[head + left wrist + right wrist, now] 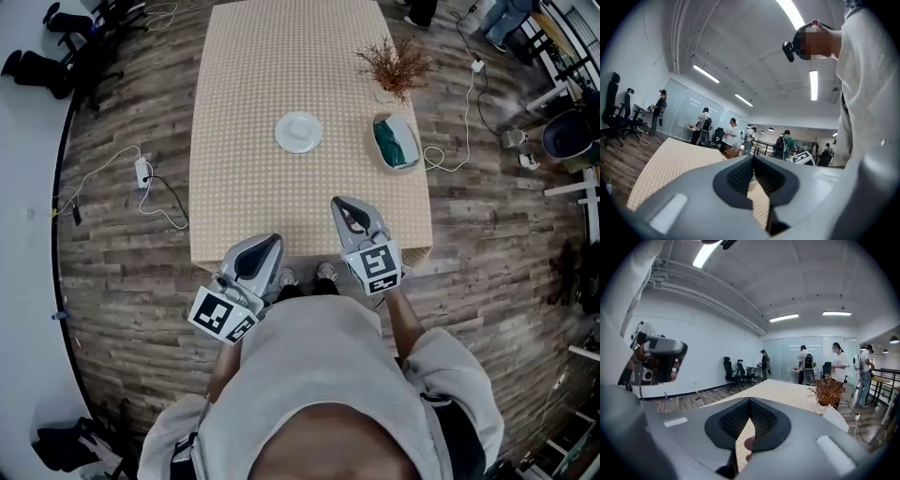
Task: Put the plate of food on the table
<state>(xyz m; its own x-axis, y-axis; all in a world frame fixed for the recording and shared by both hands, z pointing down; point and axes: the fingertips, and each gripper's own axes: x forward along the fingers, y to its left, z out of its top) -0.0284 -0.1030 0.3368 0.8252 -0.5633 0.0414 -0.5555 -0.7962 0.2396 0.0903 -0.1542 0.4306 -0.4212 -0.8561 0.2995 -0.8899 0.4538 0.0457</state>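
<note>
A white oval dish with something dark green in it lies near the right edge of the table, which has a beige checked cloth. A small round white plate sits mid-table; I cannot make out any food on it. Both grippers hover over the table's near edge, well short of both dishes. My left gripper has its pads met at the tips with nothing between them. My right gripper is likewise shut and empty, and points along the table.
A dried brown plant stands at the table's far right, behind the oval dish. Cables and a power strip lie on the wooden floor to the left. Office chairs and several people stand at the room's far end.
</note>
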